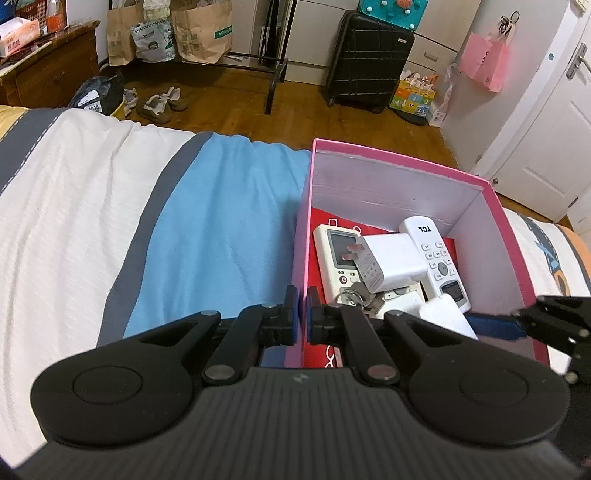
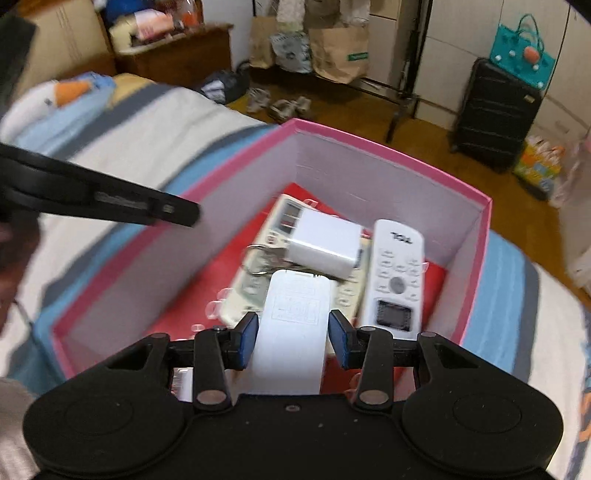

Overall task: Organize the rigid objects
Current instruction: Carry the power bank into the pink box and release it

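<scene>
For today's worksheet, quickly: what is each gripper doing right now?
Left gripper: jaws closed on the pink box's side wall.
Right gripper: jaws on either side of a white flat device; contact cannot be told.

Premises: a bedroom in a private home. A bed (image 1: pixel 110 206) with a striped white, grey and blue cover is filling the foreground. A black suitcase (image 1: pixel 367 59) is standing on the wooden floor (image 1: pixel 229 107), with worn shoes (image 1: pixel 160 105) lying nearby. Paper shopping bags (image 1: pixel 201 31) are sitting by a metal rack, a pink bag (image 1: pixel 487 61) is hanging beside a white door (image 1: pixel 554 129), and a wooden dresser (image 1: pixel 48 66) is carrying clutter.
</scene>
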Action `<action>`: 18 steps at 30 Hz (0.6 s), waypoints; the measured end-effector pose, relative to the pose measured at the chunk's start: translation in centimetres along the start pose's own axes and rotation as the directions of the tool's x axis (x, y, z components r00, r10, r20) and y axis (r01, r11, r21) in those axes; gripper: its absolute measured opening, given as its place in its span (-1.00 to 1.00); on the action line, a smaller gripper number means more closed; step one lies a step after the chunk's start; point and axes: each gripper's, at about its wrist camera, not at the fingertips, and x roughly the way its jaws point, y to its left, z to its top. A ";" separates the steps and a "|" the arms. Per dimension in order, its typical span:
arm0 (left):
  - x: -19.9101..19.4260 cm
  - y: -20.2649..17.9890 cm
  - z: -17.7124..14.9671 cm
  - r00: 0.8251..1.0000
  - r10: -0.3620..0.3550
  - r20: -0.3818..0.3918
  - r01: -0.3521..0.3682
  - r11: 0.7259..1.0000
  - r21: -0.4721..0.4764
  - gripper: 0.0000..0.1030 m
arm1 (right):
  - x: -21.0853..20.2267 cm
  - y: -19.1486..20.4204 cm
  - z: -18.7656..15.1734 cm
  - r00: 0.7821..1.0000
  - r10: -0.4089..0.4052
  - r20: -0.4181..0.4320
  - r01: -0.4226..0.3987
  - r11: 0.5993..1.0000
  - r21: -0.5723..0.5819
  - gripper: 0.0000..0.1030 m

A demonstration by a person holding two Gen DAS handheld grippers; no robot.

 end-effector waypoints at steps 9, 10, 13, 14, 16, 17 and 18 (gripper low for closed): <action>0.1 0.0 0.0 1.000 0.006 -0.006 -0.006 1.000 -0.003 -0.92 | -3.6 -4.7 -2.1 0.983 0.120 0.142 -0.149 0.965 0.216 -0.05; 0.1 -0.1 0.0 1.000 0.008 -0.007 -0.008 1.000 -0.004 -0.92 | -4.3 -5.0 -2.5 0.981 0.121 0.155 -0.154 0.962 0.225 -0.05; 0.1 -0.3 0.0 1.000 0.019 -0.008 -0.019 1.000 0.001 -0.92 | -6.3 -5.5 -4.1 0.976 0.120 0.183 -0.162 0.958 0.237 -0.05; 0.1 -0.4 0.0 1.000 0.024 -0.009 -0.024 1.000 0.003 -0.92 | -6.7 -5.6 -4.4 0.975 0.118 0.187 -0.162 0.958 0.238 -0.05; 0.2 -0.5 0.0 0.999 0.032 -0.012 -0.032 0.999 0.007 -0.92 | -7.6 -5.6 -5.1 0.975 0.116 0.192 -0.160 0.959 0.234 -0.05; 0.2 -0.5 -0.1 0.999 0.036 -0.013 -0.036 0.999 0.008 -0.92 | -7.7 -5.6 -5.2 0.975 0.113 0.192 -0.157 0.960 0.233 -0.05; 0.1 -0.6 -0.1 0.999 0.039 -0.014 -0.039 0.999 0.008 -0.92 | -7.9 -5.6 -5.3 0.975 0.110 0.193 -0.155 0.960 0.234 -0.05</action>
